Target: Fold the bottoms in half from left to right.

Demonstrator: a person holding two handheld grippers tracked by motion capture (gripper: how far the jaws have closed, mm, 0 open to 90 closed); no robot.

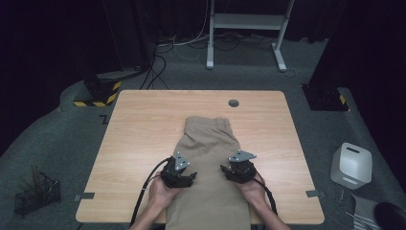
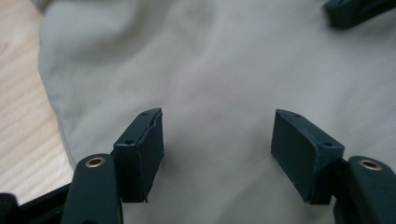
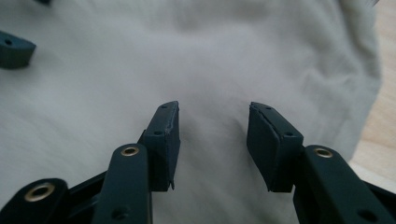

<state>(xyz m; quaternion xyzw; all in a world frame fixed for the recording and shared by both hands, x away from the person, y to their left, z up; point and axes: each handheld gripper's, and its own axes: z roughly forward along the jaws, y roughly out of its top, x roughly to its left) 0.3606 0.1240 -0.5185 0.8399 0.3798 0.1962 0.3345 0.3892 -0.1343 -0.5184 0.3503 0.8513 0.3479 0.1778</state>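
High view: tan trousers (image 1: 209, 158) lying lengthwise down the middle of the wooden desk (image 1: 139, 124), waistband at the far end, legs running off the near edge. Left gripper (image 1: 187, 179) and right gripper (image 1: 226, 171) poised over the cloth, one at each side, hands behind them. Off the desk, a white box (image 1: 351, 165) on the floor at right, a wire basket (image 1: 37, 194) at left. Left gripper view, much closer: jaws spread wide above the fabric, nothing pinched, bare desk at far left. Right gripper view: jaws parted too, cloth below, nothing between them, trouser edge at right.
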